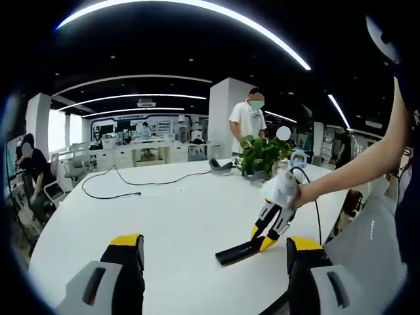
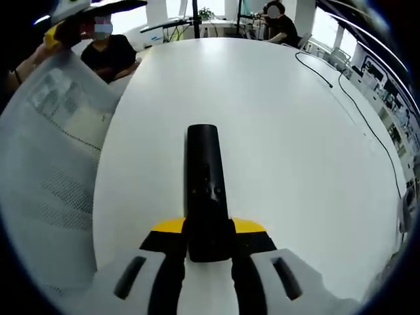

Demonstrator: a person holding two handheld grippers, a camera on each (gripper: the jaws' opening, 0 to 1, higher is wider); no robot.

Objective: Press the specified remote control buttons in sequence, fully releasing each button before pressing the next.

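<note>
Clamped between the right gripper's (image 2: 209,244) yellow-tipped jaws at the bottom centre of the right gripper view is the black remote control (image 2: 205,190), its near end held and its length running up the middle of the frame over the white table (image 2: 295,151). Seen from the left gripper view, that gripper (image 1: 264,237) sits right of centre, gripping the remote (image 1: 239,251) low to the tabletop. Along the bottom edge, the left gripper (image 1: 213,259) stands wide apart, holding nothing, the remote just above and between its jaws.
</note>
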